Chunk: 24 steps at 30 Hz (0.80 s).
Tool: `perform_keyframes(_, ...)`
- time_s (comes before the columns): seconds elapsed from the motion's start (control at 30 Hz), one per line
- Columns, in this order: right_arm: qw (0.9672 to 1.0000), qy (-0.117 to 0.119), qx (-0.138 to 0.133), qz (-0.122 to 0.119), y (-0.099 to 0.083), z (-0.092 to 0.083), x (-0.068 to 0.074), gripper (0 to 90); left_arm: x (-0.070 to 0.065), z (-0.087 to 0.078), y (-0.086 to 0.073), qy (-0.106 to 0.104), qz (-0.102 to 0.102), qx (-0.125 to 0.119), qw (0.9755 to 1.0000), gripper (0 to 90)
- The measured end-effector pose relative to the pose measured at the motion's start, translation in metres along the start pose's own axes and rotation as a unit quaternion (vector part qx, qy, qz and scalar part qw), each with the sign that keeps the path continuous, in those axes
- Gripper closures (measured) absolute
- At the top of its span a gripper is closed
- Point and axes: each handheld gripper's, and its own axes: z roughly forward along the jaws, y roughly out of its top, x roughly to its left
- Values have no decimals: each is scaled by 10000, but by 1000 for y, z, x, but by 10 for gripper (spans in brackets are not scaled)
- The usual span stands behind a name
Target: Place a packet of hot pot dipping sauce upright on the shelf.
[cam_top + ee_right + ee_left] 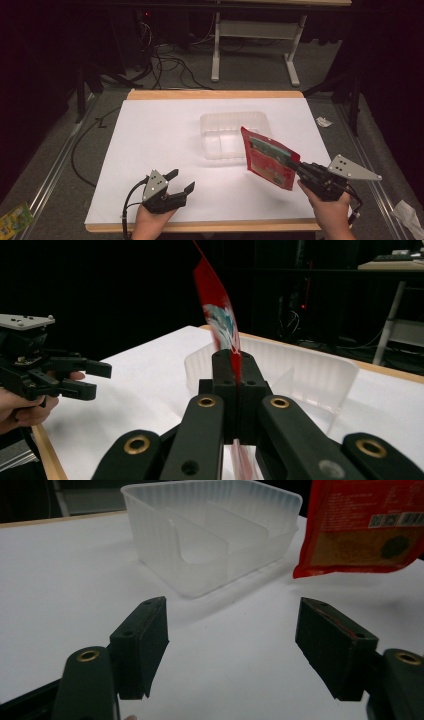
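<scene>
A red flat pouch (267, 157) hangs in the air just right of a clear plastic tray (232, 120) with dividers. My right gripper (299, 167) is shut on the pouch's edge; seen edge-on in the right gripper view, the pouch (218, 320) rises between the closed jaws of my right gripper (234, 365). My left gripper (179, 182) rests open near the table's front edge, with nothing between its fingers. In the left gripper view my left gripper (232, 640) faces the tray (200, 575) and the pouch (360, 527) up at the right.
A white sheet (160, 150) covers the wooden table. Cables (170, 62) and a white table frame (252, 30) stand on the floor behind. Paper scraps (324, 121) lie at the right, and a green packet (15, 217) lies on the floor at lower left.
</scene>
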Motion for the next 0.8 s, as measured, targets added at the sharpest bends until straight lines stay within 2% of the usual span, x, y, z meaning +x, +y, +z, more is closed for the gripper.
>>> perform_keyframes(0.17,9997,243,-17,-68,2,12,6,900,-6,8,3,-201,15,-30,9998,283)
perform_keyframes(0.2,9995,300,2,-68,3,14,8,900,-10,11,3,-303,103,3,9995,281)
perform_keyframes(0.23,9995,300,2,-68,3,14,8,900,-10,11,3,-303,103,3,9995,280)
perform_keyframes(0.27,9990,432,-26,-95,4,19,12,900,-14,15,4,-393,116,32,9992,278)
perform_keyframes(0.3,9990,432,-26,-95,4,19,12,900,-14,15,4,-393,116,32,9992,276)
perform_keyframes(0.33,9984,545,-32,-119,4,24,17,900,-16,19,5,-454,123,24,9989,276)
perform_keyframes(0.5,9969,778,-4,-137,5,37,29,900,-19,24,9,-551,90,-55,9984,274)
perform_keyframes(0.6,9958,909,35,-136,3,44,35,900,-18,28,12,-692,-44,-147,9975,274)
perform_keyframes(0.8,9931,1153,107,-169,1,54,48,900,-20,40,18,-807,26,-199,9965,272)
